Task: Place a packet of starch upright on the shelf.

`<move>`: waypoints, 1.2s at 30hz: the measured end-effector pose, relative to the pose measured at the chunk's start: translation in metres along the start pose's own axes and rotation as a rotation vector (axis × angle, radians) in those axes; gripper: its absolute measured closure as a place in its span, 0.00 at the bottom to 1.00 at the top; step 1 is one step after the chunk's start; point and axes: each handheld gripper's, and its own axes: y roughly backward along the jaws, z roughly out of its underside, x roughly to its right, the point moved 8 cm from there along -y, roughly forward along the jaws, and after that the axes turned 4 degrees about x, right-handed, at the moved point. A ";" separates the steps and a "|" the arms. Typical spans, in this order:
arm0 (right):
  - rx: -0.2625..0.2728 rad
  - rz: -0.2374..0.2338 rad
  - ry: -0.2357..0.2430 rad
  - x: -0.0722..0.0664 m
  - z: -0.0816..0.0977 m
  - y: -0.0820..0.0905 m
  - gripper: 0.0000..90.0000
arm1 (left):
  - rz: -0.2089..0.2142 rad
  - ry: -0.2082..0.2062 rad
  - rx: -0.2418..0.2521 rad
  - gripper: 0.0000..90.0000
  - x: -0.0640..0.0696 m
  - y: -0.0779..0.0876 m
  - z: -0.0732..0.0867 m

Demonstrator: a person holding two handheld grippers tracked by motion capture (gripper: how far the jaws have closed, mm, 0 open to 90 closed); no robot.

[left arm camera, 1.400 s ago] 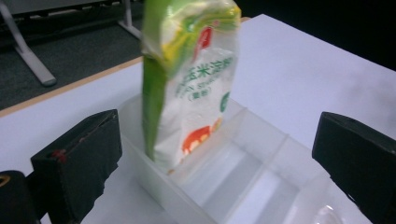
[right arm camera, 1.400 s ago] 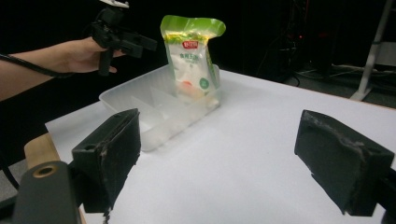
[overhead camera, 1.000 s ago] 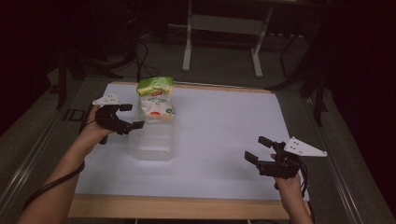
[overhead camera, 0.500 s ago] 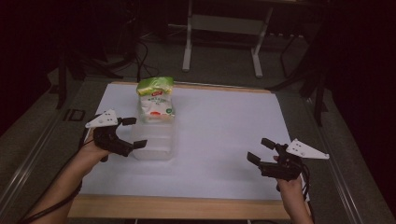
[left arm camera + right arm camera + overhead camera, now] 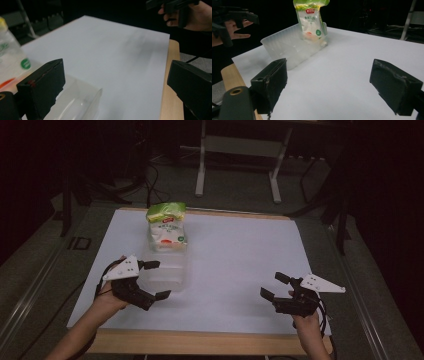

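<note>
Since the earlier frames we see the left gripper pulled back from beside the snack bag toward the near left edge of the table; the right gripper has barely shifted, low at the near right.

Left gripper: jaws wide apart, holding nothing. In the high view its tips sit just beside the near left side of the clear plastic container; we cannot tell if the upper jaw touches the rim. In the left gripper view the container's corner lies between the jaws, close to the left one. Right gripper: jaws wide apart, empty, over bare sheet, well apart from the container.

The container is rectangular, translucent, thin-walled, with rounded corners and a glossy look, sitting left of centre on the table. The snack bag stands upright at its far end, looking to be inside it; shiny film, green crimped top, white body with a red label and a small green round mark.

The table is covered by a matte white sheet, smooth and flat, with a light wooden edge along the near side. Both grippers have blocky black jaws with rough matte pads; a grey three-cornered plate tops the left one.
</note>
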 end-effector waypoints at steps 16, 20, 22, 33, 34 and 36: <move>0.005 -0.002 0.006 -0.003 0.002 0.004 0.16 | 0.177 0.001 -0.021 0.02 0.073 -0.038 0.010; 0.007 -0.004 0.006 -0.003 0.002 0.005 0.16 | 0.189 0.008 -0.025 0.02 0.079 -0.044 0.015; 0.006 -0.006 0.006 -0.004 0.002 0.005 0.16 | 0.189 -0.007 -0.037 0.02 0.084 -0.048 0.020; -0.007 -0.019 0.011 -0.005 0.008 0.002 0.16 | 0.191 -0.004 -0.062 0.02 0.098 -0.065 0.041; -0.010 -0.021 0.014 -0.005 0.009 0.002 0.16 | 0.189 -0.001 -0.065 0.02 0.098 -0.066 0.043; -0.012 -0.024 0.013 -0.006 0.011 0.001 0.16 | 0.188 0.003 -0.070 0.02 0.099 -0.066 0.044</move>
